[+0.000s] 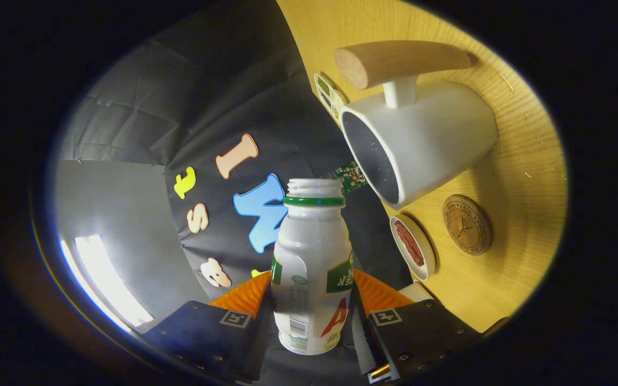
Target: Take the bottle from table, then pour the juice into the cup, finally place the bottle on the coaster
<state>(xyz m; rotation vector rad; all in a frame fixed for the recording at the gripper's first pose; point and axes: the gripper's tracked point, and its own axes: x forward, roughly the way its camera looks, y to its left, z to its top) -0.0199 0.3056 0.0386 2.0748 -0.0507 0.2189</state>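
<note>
I have the hand-held gripper (311, 316) clamped on the bottle (311, 268), a finger pressed against each side of its white body. The cap is off; the threaded neck and green ring point ahead of the fingers. My view is rolled, so the wooden surface (523, 161) stands like a wall on one side of the bottle. The cup (421, 142), white with a wooden handle, sits on it with its open mouth facing toward the bottle's neck; a clear gap separates the cup's rim from the bottle's mouth. The round cork coaster (467, 224) lies just beyond the cup on bare wood, apart from it. A small white dish (413, 247) with something reddish in it sits near the surface's edge, just beside the coaster and closest to the bottle.
</note>
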